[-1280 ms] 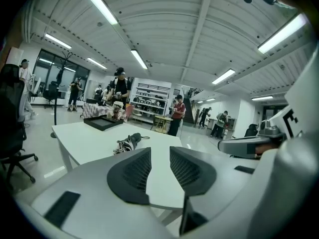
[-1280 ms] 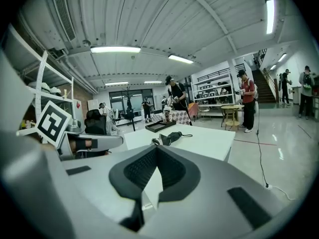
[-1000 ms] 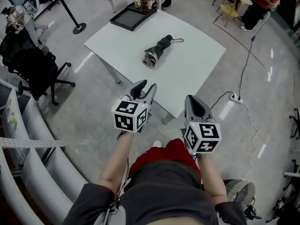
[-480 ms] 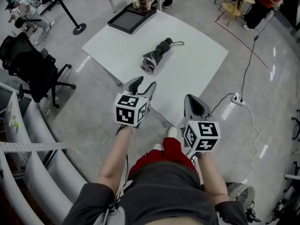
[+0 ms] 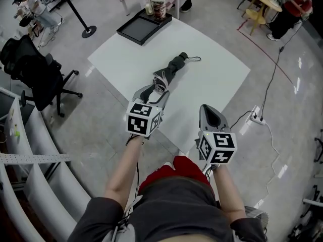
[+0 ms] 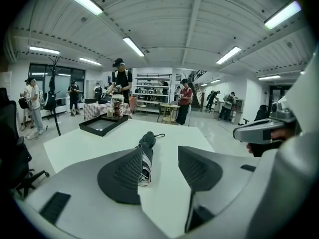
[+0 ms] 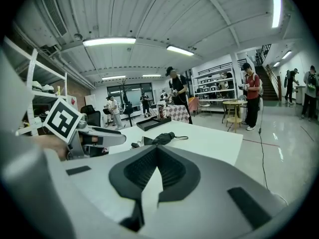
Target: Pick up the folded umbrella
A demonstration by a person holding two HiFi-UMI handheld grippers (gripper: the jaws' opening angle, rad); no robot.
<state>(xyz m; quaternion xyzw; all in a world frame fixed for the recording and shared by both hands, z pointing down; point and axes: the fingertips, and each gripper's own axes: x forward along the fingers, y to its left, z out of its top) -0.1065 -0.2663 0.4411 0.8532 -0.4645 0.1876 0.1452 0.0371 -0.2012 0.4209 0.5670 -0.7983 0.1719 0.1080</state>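
Observation:
The folded dark umbrella [image 5: 169, 70] lies across the middle of the white table [image 5: 217, 74], strap end pointing away from me. My left gripper [image 5: 154, 93] is over the table's near edge, just short of the umbrella's near, ruffled end. Its jaws have just been opening and now stand open with nothing between the pads. In the left gripper view the umbrella [image 6: 146, 151] lies ahead, by the left pad of my left gripper [image 6: 159, 158]. My right gripper [image 5: 208, 111] hangs in front of the table's near corner, shut and empty. In the right gripper view its pads meet [image 7: 155, 156], and the umbrella [image 7: 162, 138] is beyond them.
A black tray [image 5: 143, 27] and a tall cup [image 5: 158, 2] stand at the table's far corner. An office chair [image 5: 31, 69] and a stanchion base [image 5: 89, 32] are to the left. A power strip with its cable [image 5: 255, 116] lies on the floor at the right. People stand in the background.
Both grippers have moved forward toward the table. The left one has reached the umbrella's near end and its jaws have spread wider. The right one stays shut.

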